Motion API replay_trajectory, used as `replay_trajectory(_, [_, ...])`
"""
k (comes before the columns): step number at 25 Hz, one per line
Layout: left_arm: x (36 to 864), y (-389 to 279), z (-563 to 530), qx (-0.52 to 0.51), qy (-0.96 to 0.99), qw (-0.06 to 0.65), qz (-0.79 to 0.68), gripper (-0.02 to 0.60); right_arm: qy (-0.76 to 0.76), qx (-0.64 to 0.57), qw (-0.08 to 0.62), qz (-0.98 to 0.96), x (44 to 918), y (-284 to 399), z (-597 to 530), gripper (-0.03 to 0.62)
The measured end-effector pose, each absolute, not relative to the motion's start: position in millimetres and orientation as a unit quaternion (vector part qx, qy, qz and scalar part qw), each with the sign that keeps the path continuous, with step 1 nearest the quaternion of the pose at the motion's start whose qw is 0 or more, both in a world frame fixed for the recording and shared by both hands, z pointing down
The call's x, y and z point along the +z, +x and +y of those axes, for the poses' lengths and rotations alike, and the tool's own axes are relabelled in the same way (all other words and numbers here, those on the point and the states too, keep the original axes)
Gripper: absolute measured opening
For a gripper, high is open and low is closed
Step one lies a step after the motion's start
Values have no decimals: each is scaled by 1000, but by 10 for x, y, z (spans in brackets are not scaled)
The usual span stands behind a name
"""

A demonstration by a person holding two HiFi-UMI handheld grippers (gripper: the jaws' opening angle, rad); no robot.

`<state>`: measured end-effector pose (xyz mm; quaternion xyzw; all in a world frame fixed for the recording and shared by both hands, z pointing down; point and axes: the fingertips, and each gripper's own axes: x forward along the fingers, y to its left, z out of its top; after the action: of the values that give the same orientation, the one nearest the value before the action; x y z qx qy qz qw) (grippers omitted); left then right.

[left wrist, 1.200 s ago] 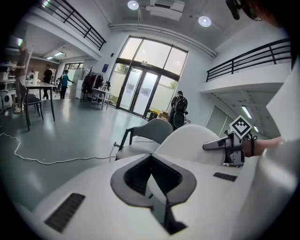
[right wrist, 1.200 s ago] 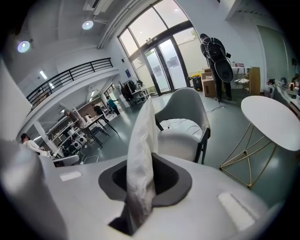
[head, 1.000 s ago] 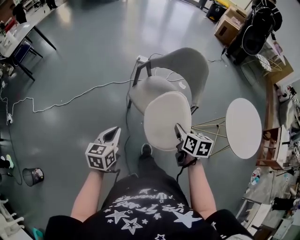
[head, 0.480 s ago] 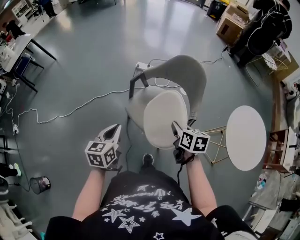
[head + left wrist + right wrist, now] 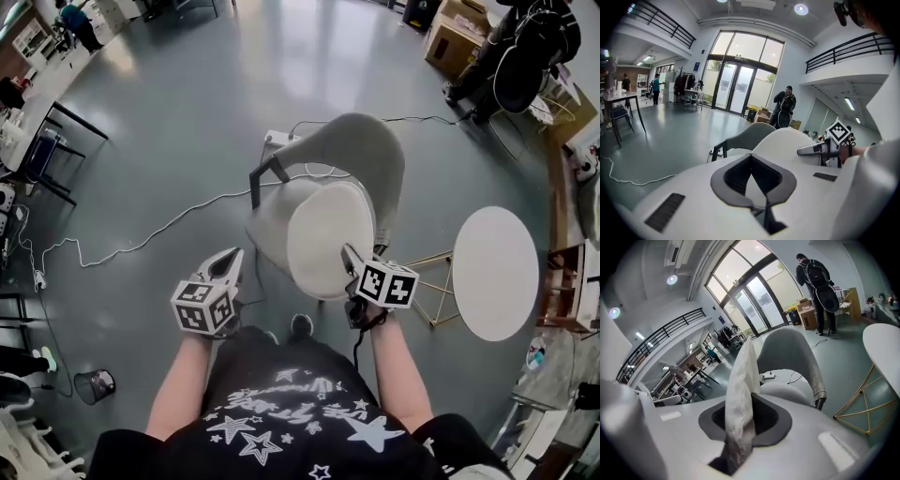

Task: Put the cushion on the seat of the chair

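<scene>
- Cushion [image 5: 330,239], round, off-white, padded: held tilted over the grey shell chair [image 5: 361,155], rim clamped in your right gripper [image 5: 351,261].
- Left gripper [image 5: 225,269]: jaws together, empty.
- Lower it flat, centred on the seat [image 5: 270,217], then release.

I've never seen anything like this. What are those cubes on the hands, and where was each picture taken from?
No robot here: a person holds a two-jaw tool in each hand; the patterned cubes are part of them. The top-down picture comes from a camera on the person's head, the other two from cameras riding on the tools. The right tool pinches the edge of a round white cushion, close to the grey chair. The left tool carries nothing. A round white table stands nearby.
</scene>
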<state>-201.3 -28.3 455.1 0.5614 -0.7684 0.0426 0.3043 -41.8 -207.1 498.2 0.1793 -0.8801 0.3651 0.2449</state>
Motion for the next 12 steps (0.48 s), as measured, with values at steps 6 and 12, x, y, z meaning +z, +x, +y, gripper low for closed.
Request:
replay_trajectory(6, [4538,-2051,-446,53,579,300,-757,9,191,369,241,-877,5035,-456,-2175,58])
replay_trajectory(12, [4624,-2352,-462,59,593,303,-744,9,218,375,233,-871,5068,-618,-2192,58])
